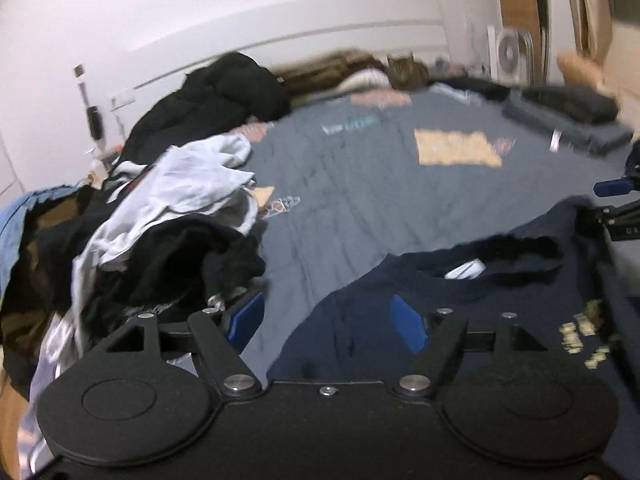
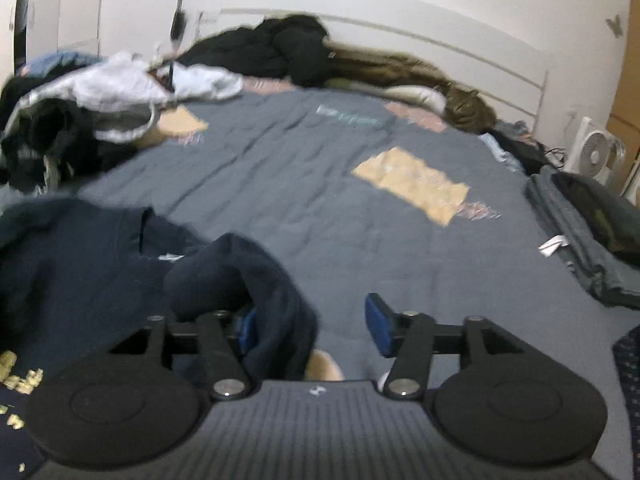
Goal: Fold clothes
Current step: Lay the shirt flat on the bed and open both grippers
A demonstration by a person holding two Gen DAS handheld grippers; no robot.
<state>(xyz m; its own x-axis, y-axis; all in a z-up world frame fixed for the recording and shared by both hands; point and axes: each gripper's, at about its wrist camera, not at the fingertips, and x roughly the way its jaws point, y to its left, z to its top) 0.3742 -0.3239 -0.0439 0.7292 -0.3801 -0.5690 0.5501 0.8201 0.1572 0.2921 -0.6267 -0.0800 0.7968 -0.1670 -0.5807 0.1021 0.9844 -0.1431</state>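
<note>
Lying flat on grey quilt (image 1: 360,184): navy tee (image 1: 360,320), collar away from cams. L gripper (image 1: 334,326) jaws wide, nothing pinched, tee edge under them. R gripper (image 2: 312,326) wide too, tee fold draped over its left finger. Unfolded clothes pile (image 1: 160,216) far left.

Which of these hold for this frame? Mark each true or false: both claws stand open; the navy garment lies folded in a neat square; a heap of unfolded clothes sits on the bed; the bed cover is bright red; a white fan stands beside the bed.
1. Both claws stand open: true. The left claw and the right claw both show a gap.
2. The navy garment is neatly folded: false. It lies rumpled, one part bunched at the right claw.
3. A heap of unfolded clothes sits on the bed: true.
4. The bed cover is bright red: false. It is grey-blue.
5. A white fan stands beside the bed: true.
</note>
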